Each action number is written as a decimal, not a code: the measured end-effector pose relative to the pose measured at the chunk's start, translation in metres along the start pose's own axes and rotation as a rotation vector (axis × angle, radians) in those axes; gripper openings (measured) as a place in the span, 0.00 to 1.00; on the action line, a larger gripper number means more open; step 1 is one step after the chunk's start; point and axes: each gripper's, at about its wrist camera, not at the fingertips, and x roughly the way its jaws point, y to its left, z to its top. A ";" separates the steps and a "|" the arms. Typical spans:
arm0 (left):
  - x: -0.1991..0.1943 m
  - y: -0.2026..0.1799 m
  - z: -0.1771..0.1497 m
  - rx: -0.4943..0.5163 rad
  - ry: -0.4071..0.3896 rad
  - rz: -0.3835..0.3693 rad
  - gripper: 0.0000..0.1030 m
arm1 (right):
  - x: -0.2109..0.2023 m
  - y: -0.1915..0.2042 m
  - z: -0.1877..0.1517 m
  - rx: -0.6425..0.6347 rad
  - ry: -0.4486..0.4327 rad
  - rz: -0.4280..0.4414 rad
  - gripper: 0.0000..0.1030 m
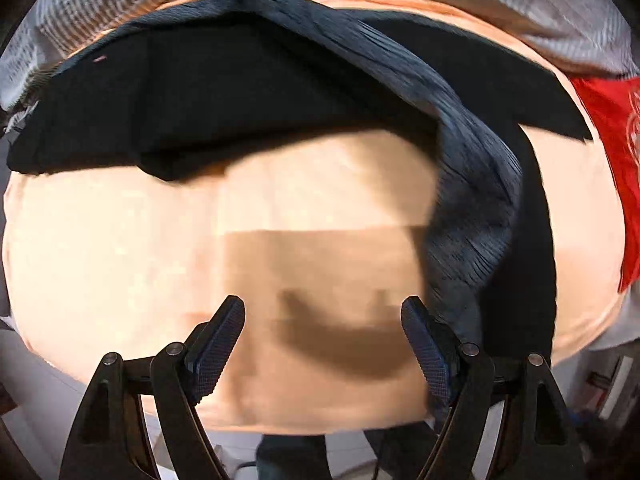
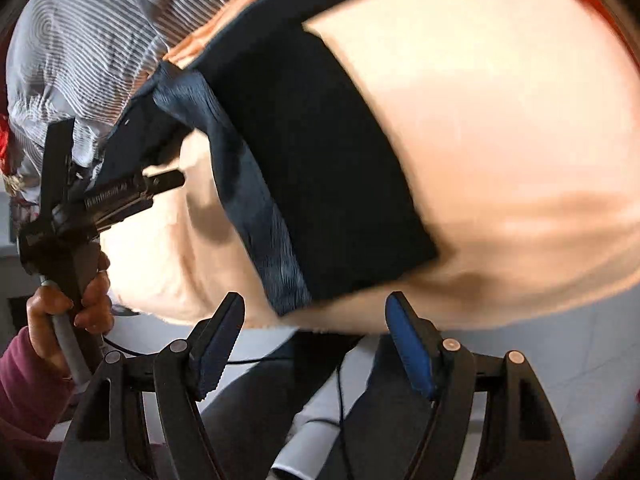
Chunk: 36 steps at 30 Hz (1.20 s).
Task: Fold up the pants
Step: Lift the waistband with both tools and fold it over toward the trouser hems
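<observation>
Left gripper (image 1: 323,344) wide open, empty, near table; right gripper (image 2: 316,342) likewise; pants (image 1: 224,112) spread flat for folding.

Motion blur, cropped edges, hidden cloth

Both views smeared by motion; the pants (image 1: 248,108) show as a dark mass, folds and seams unreadable, and the peach cover (image 1: 120,264) beneath them is hidden. Red cloth (image 1: 612,152) cut off at the right edge, its white print illegible. Striped fabric (image 2: 92,52) runs out of the top of the picture. In the right wrist view the left gripper (image 2: 168,182) is seen side-on, finger gap unreadable, its holder's hand (image 2: 72,304) cropped at the sleeve.
</observation>
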 end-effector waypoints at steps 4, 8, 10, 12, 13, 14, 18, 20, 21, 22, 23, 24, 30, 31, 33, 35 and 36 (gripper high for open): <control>0.000 -0.011 -0.009 0.029 0.012 0.022 0.79 | 0.031 -0.001 -0.009 0.074 0.027 0.098 0.74; 0.005 -0.004 -0.016 0.040 0.034 0.039 0.79 | 0.061 0.009 -0.008 0.110 0.025 0.144 0.74; 0.006 0.002 -0.019 0.041 0.038 0.034 0.79 | 0.071 0.010 -0.009 0.145 0.013 0.174 0.72; 0.005 0.007 -0.021 0.047 0.040 0.028 0.79 | 0.080 0.013 -0.011 0.162 -0.005 0.195 0.62; 0.006 0.010 -0.023 0.055 0.044 0.030 0.79 | 0.081 0.013 -0.012 0.175 -0.016 0.208 0.59; 0.005 0.013 -0.026 0.061 0.047 0.031 0.79 | 0.082 0.013 -0.013 0.200 -0.033 0.236 0.56; 0.004 0.016 -0.030 0.086 0.051 0.021 0.79 | 0.086 0.016 -0.014 0.260 -0.091 0.294 0.54; 0.003 0.014 -0.033 0.094 0.049 0.017 0.79 | 0.090 0.012 -0.016 0.304 -0.092 0.308 0.49; 0.002 0.012 -0.035 0.095 0.050 0.010 0.79 | 0.091 0.009 -0.017 0.334 -0.081 0.320 0.36; -0.001 0.008 -0.037 0.096 0.052 0.001 0.79 | 0.092 0.008 -0.016 0.359 -0.064 0.327 0.24; -0.004 0.006 -0.038 0.096 0.054 -0.007 0.79 | 0.091 0.009 -0.015 0.371 -0.053 0.332 0.04; -0.009 -0.003 -0.042 0.095 0.055 -0.017 0.79 | 0.087 0.008 -0.015 0.379 -0.052 0.345 0.04; -0.049 -0.005 -0.027 0.059 0.003 -0.090 0.79 | 0.013 0.018 0.016 0.318 -0.176 0.462 0.03; -0.056 -0.002 -0.019 0.045 -0.010 -0.103 0.79 | 0.000 0.018 0.026 0.306 -0.199 0.469 0.03; -0.068 -0.005 -0.004 0.022 -0.039 -0.113 0.79 | -0.028 0.014 0.052 0.286 -0.247 0.479 0.03; -0.075 -0.003 0.009 -0.008 -0.071 -0.115 0.79 | -0.054 0.006 0.086 0.269 -0.291 0.483 0.03; -0.079 -0.004 0.020 -0.026 -0.088 -0.117 0.79 | -0.064 0.001 0.098 0.261 -0.306 0.483 0.03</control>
